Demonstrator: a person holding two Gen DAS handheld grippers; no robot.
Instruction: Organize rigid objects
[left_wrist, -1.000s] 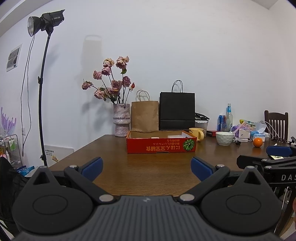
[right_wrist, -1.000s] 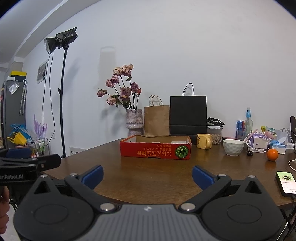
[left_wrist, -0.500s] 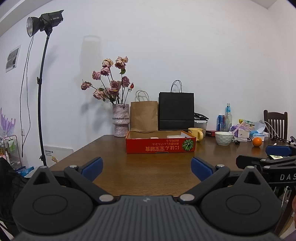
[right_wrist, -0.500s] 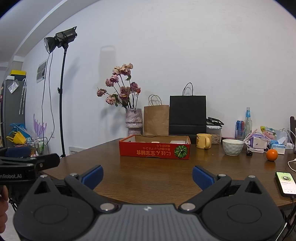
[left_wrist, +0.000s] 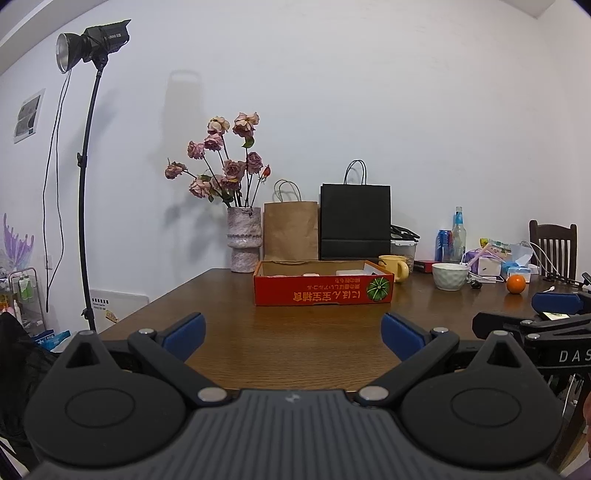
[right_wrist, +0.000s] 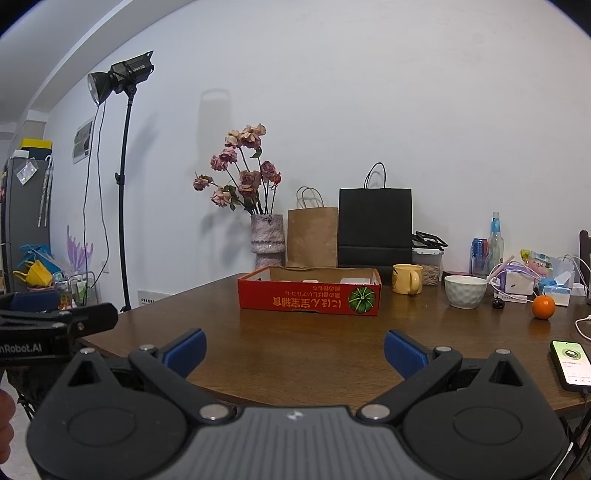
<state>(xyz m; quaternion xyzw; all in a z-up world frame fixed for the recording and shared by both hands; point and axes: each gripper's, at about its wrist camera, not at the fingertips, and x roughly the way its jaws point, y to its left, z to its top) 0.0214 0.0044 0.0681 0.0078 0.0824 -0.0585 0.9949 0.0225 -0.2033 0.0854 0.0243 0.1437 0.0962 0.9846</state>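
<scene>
A shallow red cardboard box (left_wrist: 323, 293) (right_wrist: 309, 301) with small pale items inside sits mid-table. To its right stand a yellow mug (left_wrist: 393, 266) (right_wrist: 406, 278), a white bowl (left_wrist: 449, 276) (right_wrist: 465, 291) and an orange (left_wrist: 515, 284) (right_wrist: 543, 307). My left gripper (left_wrist: 291, 334) hovers open over the near table edge, well short of the box, with nothing between its blue pads. My right gripper (right_wrist: 293, 350) is open too and holds nothing, at a similar distance. Each gripper shows at the other view's side edge.
Against the wall stand a vase of dried roses (left_wrist: 243, 243), a brown paper bag (left_wrist: 291, 230) and a black bag (left_wrist: 354, 221). Bottles, a can and clutter fill the far right (right_wrist: 491, 251). A phone (right_wrist: 570, 363) lies near the right edge. A light stand (left_wrist: 86, 184) is left.
Both views have shifted only slightly; the box and the objects on the table stay put, and both grippers remain open.
</scene>
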